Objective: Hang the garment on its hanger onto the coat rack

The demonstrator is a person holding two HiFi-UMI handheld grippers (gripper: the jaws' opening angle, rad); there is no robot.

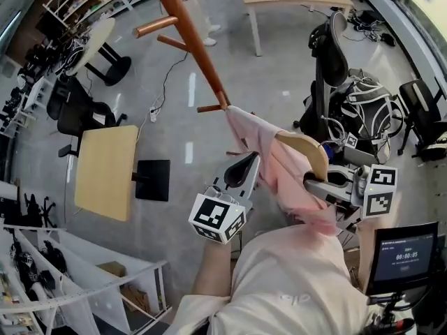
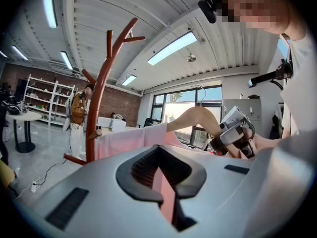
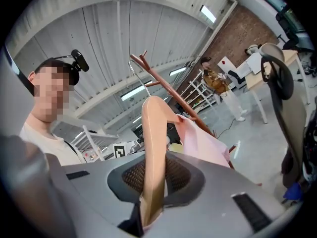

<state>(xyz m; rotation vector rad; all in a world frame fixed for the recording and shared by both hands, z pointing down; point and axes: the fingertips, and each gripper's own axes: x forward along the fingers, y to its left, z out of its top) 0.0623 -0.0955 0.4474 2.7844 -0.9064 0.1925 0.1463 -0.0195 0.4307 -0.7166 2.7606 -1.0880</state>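
Gripping, R side: right gripper (image 3: 153,182) jaws are clenched on one arm of the wooden hanger (image 3: 156,128). I see the wood running up betw. the pads, centre of the right gripper view.
L side: left gripper (image 2: 163,182) jaws are pinched on a fold of the pink garment (image 2: 129,140), w/ a strip of cloth showing in the gap.
Garment: draped over the hanger, centre-right of the head view, stretched betw. both grippers. Its upper corner meets the rack's trunk there; I can't tell if they touch.
Hook: metal hook (image 3: 136,78) stands up near the rack's branches. I can't tell if it's on a peg.
Coat rack: reddish-brown coat rack (image 1: 192,37) slants from the top centre of the head view down toward the garment, pegs sticking out to the left.
Marker cubes: one at the centre bottom (image 1: 218,218), one at the right (image 1: 377,190).
Around: yellow table (image 1: 105,169) at the left, office chair (image 1: 332,61) and backpack (image 1: 370,110) at the upper right, screen (image 1: 405,257) at the lower right.
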